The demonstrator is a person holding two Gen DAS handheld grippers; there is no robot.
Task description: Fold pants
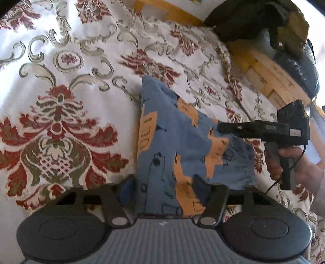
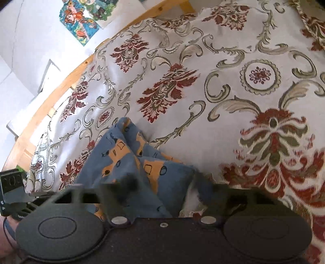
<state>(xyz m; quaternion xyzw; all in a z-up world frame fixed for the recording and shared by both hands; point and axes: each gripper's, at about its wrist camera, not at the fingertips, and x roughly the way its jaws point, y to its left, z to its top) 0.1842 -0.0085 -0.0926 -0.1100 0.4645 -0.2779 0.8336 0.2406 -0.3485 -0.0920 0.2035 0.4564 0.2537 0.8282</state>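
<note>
The small blue cotton pants with orange patches (image 1: 178, 142) lie bunched, barely half folded, on the floral damask bedspread (image 1: 61, 85), cloth lying between both wide-apart black grippers (image 1: 164, 182) (image 2: 164, 182).

Floral damask bedspread (image 2: 233, 67) over a wooden bed frame (image 2: 40, 119); colourful picture (image 2: 81, 18) on the wall.

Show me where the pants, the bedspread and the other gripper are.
pants (image 1: 182, 142): left wrist view, blue middle of the cloth.
bedspread (image 1: 85, 61): left wrist view, bare patterned part.
right gripper (image 1: 221, 128): left wrist view, its tip at the pants.
</note>
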